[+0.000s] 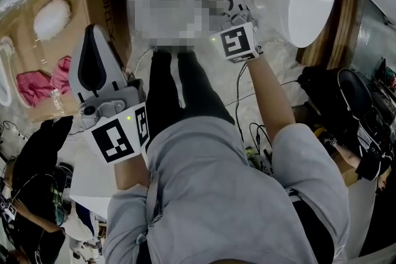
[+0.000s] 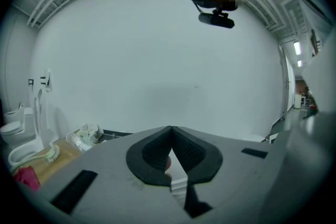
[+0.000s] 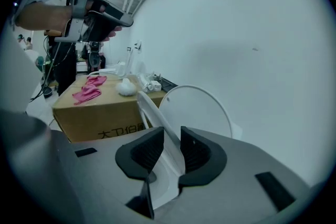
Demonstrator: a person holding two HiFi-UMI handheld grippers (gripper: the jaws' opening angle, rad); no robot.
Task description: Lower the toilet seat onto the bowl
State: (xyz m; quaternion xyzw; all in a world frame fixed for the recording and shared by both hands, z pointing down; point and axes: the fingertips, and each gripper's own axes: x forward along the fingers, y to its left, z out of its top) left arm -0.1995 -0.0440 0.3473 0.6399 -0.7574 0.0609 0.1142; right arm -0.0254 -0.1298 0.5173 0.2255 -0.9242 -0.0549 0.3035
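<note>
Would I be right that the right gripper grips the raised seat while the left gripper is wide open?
Not quite: the left gripper is shut, as the left gripper view shows. The right gripper does grip the raised seat.

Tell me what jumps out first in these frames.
The right hand-held gripper sits low centre in its own view, jaws closed on the rim of the raised white toilet seat, with the round lid upright behind it. The left hand-held gripper is shut on nothing, aimed at a blank white wall. In the right gripper view, a cardboard box left of the seat carries pink cloths.
</note>
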